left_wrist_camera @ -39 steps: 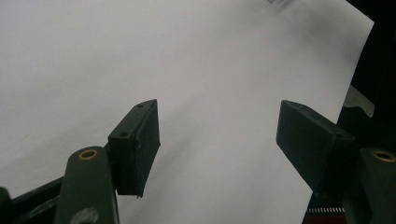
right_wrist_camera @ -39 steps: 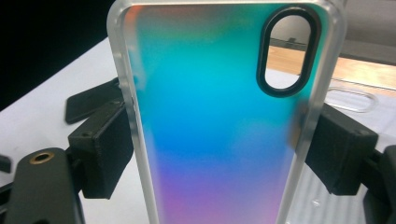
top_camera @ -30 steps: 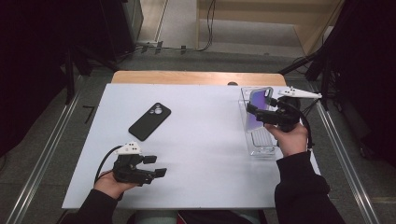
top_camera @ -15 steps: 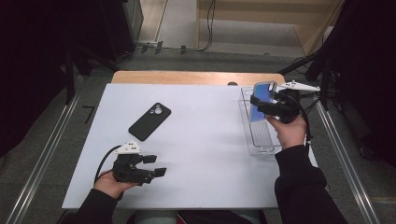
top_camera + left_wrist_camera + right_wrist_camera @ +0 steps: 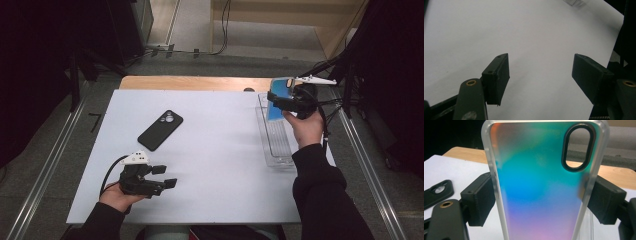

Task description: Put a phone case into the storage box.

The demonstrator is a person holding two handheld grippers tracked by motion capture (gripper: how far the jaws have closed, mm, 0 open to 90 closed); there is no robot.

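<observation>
- My right gripper [image 5: 541, 200] pinches an iridescent phone case [image 5: 541, 182] by its two long edges, one black jaw pressed against each side; the case stands upright, its oval camera cutout at the upper right in the right gripper view.
- From the high view, I see that gripper [image 5: 277, 102] holding the case [image 5: 275, 107] in the air above the far end of a clear plastic tray [image 5: 277, 150], which sits along the right edge of the white table [image 5: 220, 150].
- My left gripper [image 5: 167, 177] sits low over the near left part of the table, jaws spread with nothing between them; the left gripper view shows bare white tabletop [image 5: 529, 37] in the gap.
- A black phone case [image 5: 160, 130] lies flat on the table, camera cutout facing up, well apart from both grippers.
</observation>
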